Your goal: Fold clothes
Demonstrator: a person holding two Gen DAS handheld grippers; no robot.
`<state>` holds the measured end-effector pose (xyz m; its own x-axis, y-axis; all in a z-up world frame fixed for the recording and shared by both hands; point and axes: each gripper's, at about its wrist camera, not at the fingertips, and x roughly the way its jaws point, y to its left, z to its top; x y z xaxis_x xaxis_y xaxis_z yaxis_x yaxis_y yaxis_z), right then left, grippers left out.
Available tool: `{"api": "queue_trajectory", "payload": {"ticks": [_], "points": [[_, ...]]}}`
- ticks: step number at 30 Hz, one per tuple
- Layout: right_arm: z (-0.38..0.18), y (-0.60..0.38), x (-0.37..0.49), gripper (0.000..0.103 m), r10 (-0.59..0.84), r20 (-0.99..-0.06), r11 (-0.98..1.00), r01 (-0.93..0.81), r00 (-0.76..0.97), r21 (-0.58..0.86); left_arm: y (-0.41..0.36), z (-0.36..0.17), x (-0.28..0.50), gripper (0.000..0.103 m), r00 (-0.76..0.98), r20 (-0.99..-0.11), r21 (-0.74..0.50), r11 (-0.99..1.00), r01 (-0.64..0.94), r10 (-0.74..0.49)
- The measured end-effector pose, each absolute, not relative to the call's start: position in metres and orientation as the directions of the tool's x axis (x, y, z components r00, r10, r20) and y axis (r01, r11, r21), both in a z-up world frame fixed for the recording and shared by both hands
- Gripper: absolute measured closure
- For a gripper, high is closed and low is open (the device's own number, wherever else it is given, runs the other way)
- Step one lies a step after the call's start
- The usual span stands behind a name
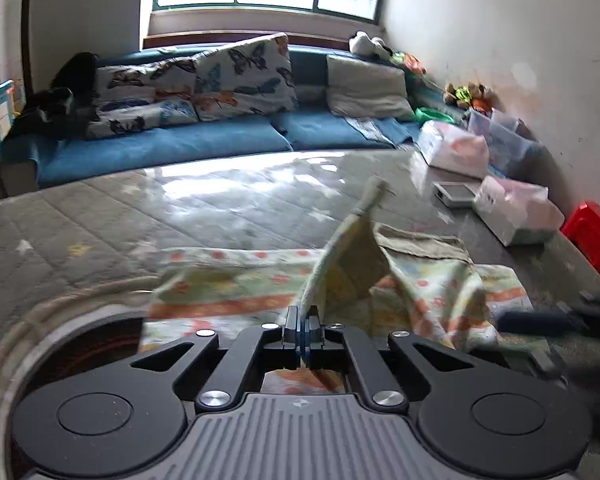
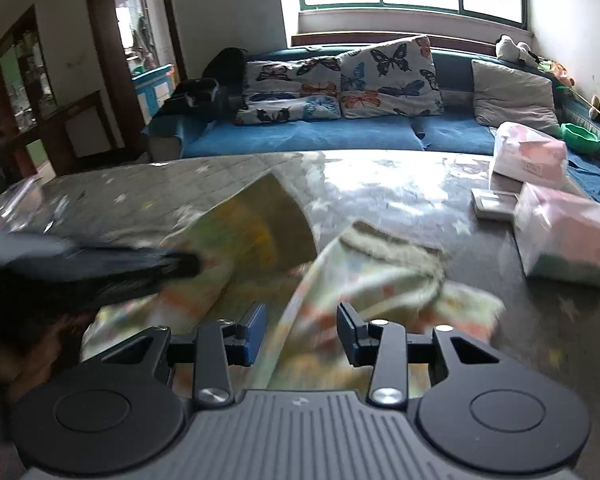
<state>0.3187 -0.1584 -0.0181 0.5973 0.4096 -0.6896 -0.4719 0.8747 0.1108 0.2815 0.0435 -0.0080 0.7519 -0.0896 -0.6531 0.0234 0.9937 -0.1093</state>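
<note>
A pale garment (image 1: 260, 280) printed with orange and yellow shapes lies crumpled on the grey quilted mat (image 1: 100, 224). My left gripper (image 1: 303, 332) is shut on a fold of it, and that fold rises as a peak in front of the fingers. In the right wrist view the same garment (image 2: 364, 280) is bunched, with a ridge of cloth running between the fingers. My right gripper (image 2: 302, 330) is open over that ridge, its blue pads (image 2: 254, 330) apart. The left gripper appears there as a dark blurred shape (image 2: 100, 264) at the left.
A blue sofa (image 1: 180, 148) with butterfly cushions (image 1: 236, 76) runs along the back under a window. Pink-and-white boxes (image 2: 560, 232) and a small flat device (image 2: 494, 202) sit on the mat's right side. A red stool (image 1: 592, 236) stands at far right. A round rug edge (image 1: 28, 320) shows at left.
</note>
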Motion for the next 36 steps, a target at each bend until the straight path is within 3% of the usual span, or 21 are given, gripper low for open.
{"api": "queue_trajectory", "payload": {"ticks": [4, 6, 10, 26, 36], "points": [[-0.031, -0.136, 0.341, 0.07, 0.372, -0.713, 0.881, -0.468, 0.595, 0.069, 0.061, 0.002, 0.27, 0.101, 0.776, -0.628, -0.125, 0.992, -0.02, -0.063], [-0.035, -0.135, 0.341, 0.083, 0.353, -0.719, 0.886, -0.461, 0.598, 0.052, 0.07, 0.006, 0.264, 0.102, 0.784, -0.619, -0.136, 0.99, -0.044, -0.05], [-0.044, -0.132, 0.342, 0.099, 0.316, -0.731, 0.894, -0.447, 0.605, 0.016, 0.094, 0.013, 0.246, 0.102, 0.798, -0.602, -0.148, 0.984, -0.098, -0.011], [0.008, -0.251, 0.262, 0.101, 0.251, -0.61, 0.955, -0.294, 0.751, 0.031, 0.199, 0.029, 0.108, 0.102, 0.794, -0.557, -0.188, 0.895, -0.404, 0.241], [-0.005, -0.325, 0.197, 0.101, 0.18, -0.624, 0.983, -0.163, 0.76, 0.085, 0.212, 0.007, 0.0, 0.102, 0.724, -0.606, -0.216, 0.808, -0.548, 0.329]]}}
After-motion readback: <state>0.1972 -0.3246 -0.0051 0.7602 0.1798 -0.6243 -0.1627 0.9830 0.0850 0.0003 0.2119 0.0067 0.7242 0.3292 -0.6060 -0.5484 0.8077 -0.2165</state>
